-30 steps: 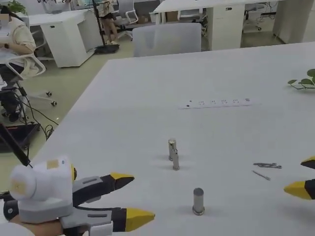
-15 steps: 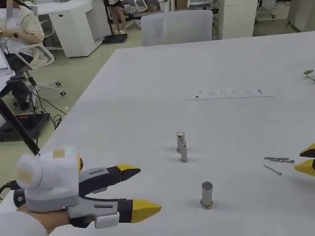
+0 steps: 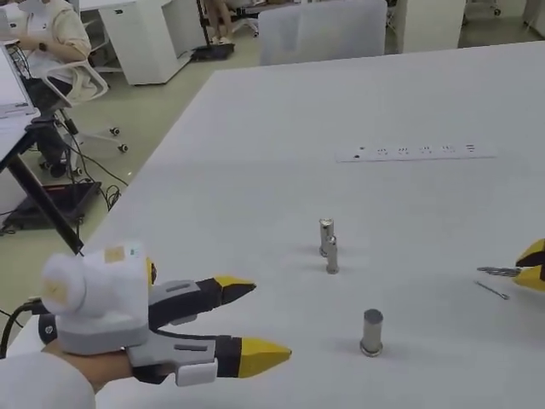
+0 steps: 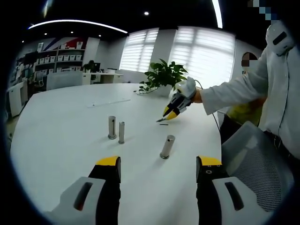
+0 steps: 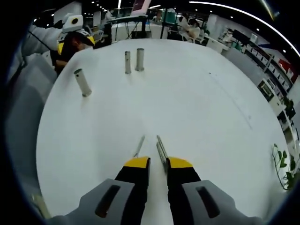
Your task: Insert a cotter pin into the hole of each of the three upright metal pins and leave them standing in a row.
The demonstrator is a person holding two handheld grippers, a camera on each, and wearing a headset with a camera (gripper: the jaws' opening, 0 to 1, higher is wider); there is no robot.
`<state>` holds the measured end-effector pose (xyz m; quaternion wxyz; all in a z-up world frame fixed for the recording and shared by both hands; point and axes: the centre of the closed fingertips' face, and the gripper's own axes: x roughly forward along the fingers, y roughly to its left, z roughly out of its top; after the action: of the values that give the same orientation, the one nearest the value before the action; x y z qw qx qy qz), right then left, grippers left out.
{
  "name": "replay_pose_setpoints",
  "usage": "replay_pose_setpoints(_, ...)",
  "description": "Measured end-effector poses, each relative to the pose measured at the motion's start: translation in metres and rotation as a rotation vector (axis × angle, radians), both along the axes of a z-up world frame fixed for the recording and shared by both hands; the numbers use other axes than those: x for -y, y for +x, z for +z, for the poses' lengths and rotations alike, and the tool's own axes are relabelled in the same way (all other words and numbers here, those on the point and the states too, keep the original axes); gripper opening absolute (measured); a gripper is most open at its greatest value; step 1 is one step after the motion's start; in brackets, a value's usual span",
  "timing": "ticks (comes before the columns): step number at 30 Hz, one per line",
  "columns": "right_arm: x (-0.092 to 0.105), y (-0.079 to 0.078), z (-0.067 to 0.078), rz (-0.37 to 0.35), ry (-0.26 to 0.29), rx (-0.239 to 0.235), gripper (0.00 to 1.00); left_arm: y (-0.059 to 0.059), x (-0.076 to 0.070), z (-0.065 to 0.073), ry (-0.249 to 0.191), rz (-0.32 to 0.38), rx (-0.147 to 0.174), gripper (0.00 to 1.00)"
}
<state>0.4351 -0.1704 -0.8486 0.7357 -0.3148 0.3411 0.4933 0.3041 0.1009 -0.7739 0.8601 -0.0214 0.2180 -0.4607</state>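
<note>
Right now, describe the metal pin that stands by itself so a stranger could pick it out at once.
Start at the white table with the power strip lying across its far part. Nearer than the strip stand two metal pins close together; nearer still, to their right, is the lone pin. It alone stands apart from the others, roughly level with the tips of the left hand-held gripper.

Jaws nearly together, the right gripper (image 5: pixel 158 165) is meeting a cotter pin (image 5: pixel 161 145) on the bench (image 5: pixel 211 108); a second cotter pin (image 5: pixel 139 146) is lying beside it, and three metal pins (image 5: pixel 139 59) are standing beyond.
</note>
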Motion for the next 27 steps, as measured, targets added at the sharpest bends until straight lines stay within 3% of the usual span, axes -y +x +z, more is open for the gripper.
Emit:
replay_pose_setpoints(19, 0.002, 0.002, -0.011, 0.023, -0.026, -0.029, 0.14, 0.003, 0.0, 0.002, -0.004, 0.007, 0.001, 0.63)
replay_pose_setpoints(27, 0.003, -0.005, -0.013, 0.05, -0.046, -0.033, 0.14, 0.004, 0.0, 0.001, -0.006, 0.007, -0.002, 0.63)
